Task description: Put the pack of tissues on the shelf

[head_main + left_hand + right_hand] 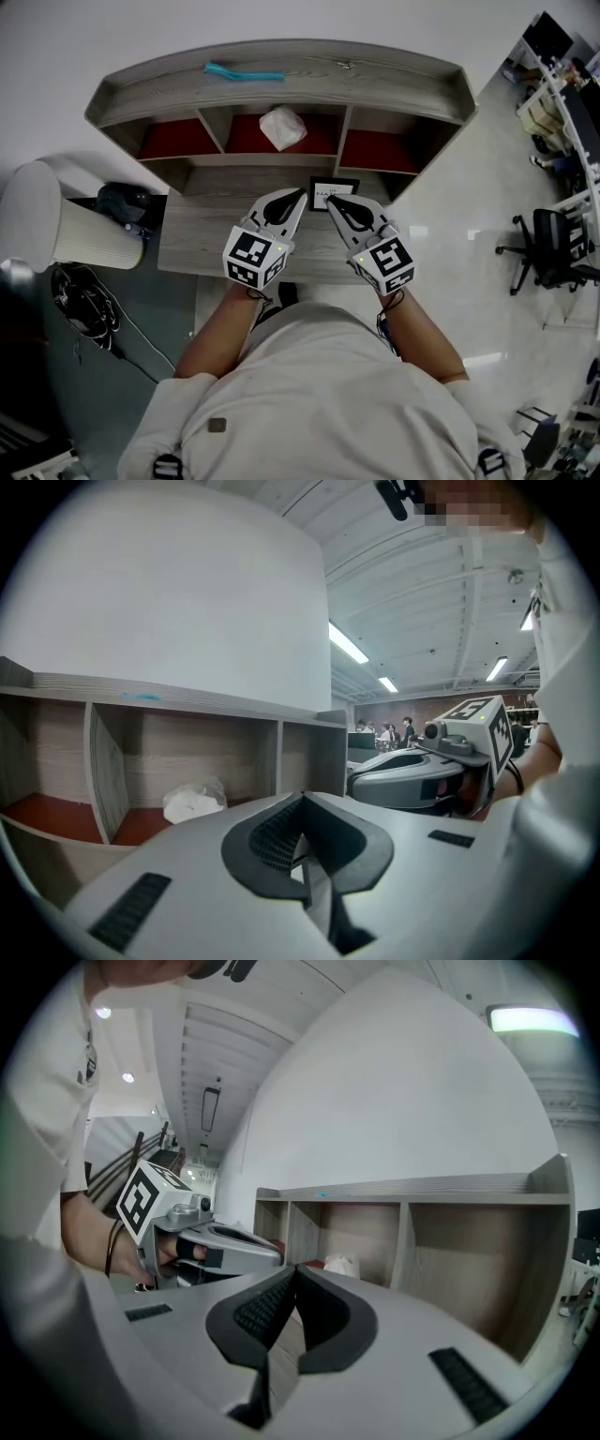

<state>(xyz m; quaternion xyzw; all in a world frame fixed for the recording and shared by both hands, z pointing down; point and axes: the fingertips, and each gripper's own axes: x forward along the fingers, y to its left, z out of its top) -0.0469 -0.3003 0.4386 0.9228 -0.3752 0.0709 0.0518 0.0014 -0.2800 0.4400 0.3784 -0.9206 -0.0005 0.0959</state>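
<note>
The white pack of tissues point(282, 127) lies in the middle compartment of the grey wooden shelf point(281, 89), on its red floor. The same pack point(194, 802) appears in the left gripper view, and as a small shape point(341, 1266) in the right gripper view. My left gripper point(298, 195) and right gripper point(330, 200) hover side by side over the desk, in front of the shelf and apart from the pack. Both are shut with nothing between the jaws. Each gripper view shows its own closed tips, the left gripper point(302, 799) and the right gripper point(296, 1269).
A teal object point(244, 72) lies on the shelf's top board. A small framed card point(333, 192) stands on the desk point(197, 234) just beyond the gripper tips. A white cylinder point(56, 225) and cables point(89, 309) are at the left, and an office chair point(553, 244) at the right.
</note>
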